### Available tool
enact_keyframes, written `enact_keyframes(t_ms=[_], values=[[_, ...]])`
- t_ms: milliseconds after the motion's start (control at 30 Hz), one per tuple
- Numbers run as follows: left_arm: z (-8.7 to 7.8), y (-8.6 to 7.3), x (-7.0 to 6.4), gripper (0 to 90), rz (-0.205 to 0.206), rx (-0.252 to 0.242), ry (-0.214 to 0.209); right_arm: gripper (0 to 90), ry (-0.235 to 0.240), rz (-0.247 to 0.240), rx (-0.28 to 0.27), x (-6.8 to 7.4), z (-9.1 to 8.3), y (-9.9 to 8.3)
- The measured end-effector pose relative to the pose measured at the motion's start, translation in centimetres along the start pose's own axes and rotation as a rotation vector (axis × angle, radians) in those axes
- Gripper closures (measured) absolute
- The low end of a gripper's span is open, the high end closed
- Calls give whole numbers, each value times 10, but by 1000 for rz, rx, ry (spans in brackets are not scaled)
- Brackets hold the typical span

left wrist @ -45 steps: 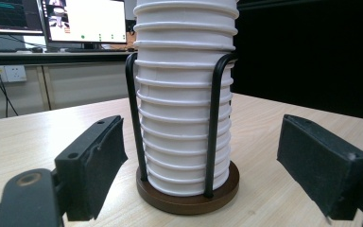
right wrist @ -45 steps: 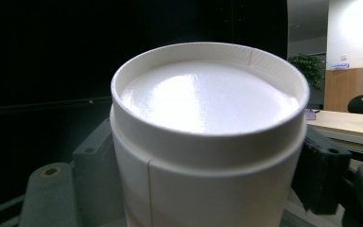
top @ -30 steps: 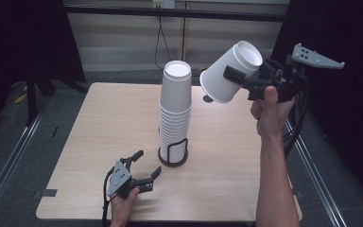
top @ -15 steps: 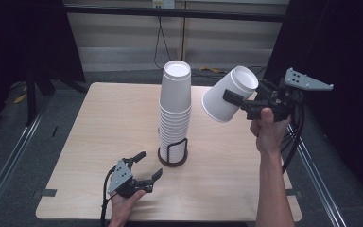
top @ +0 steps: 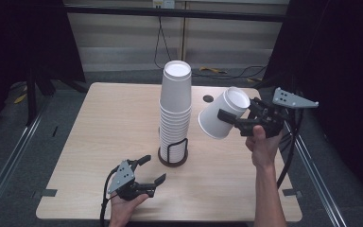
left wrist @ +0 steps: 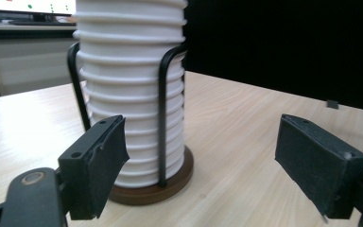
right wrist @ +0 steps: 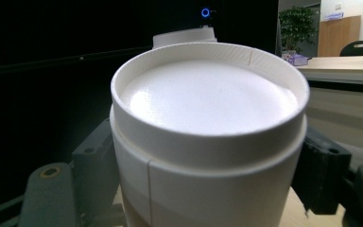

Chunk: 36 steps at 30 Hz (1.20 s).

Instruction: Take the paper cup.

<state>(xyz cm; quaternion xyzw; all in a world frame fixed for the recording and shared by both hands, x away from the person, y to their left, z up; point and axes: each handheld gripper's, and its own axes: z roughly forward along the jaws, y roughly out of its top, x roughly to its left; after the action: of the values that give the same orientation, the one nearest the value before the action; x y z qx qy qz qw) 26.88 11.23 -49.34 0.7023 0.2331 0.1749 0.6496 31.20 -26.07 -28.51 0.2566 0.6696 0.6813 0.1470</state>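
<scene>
1. A single white paper cup [top: 222,117] is clamped between the jaws of the right gripper [top: 246,124], which are closed on its wall near the base.
2. The cup is held in the air to the right of the cup stack [top: 175,111], at about the stack's mid-height and just clear of it.
3. The cup's long axis is tilted: its closed base is turned up and away from the stack, its open mouth down toward it.
4. The stack is seated upright in a wire holder [top: 173,152] on the table [top: 99,123].
5. The left gripper [top: 144,171] is rested low, in front of the holder, jaws wide apart and empty.
6. The right hand is judged nearer the stack's top, so the cup would have to be raised and righted there.
</scene>
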Motion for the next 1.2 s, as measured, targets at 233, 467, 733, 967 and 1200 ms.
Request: enact_keyframes(t_ms=[233,467,733,967,1200], values=[[4,13,-5,171,31,12,-46,228,22,31,24,2,3,-27],[9,18,-5,188,6,10,-75,229,42,46,35,4,5,-45],[13,26,-6,167,13,11,-109,228,68,64,46,8,8,-65],[19,36,-8,159,36,12,-141,228,83,83,76,10,14,-86],[24,42,-12,159,56,21,-183,229,94,88,115,14,18,-98]])
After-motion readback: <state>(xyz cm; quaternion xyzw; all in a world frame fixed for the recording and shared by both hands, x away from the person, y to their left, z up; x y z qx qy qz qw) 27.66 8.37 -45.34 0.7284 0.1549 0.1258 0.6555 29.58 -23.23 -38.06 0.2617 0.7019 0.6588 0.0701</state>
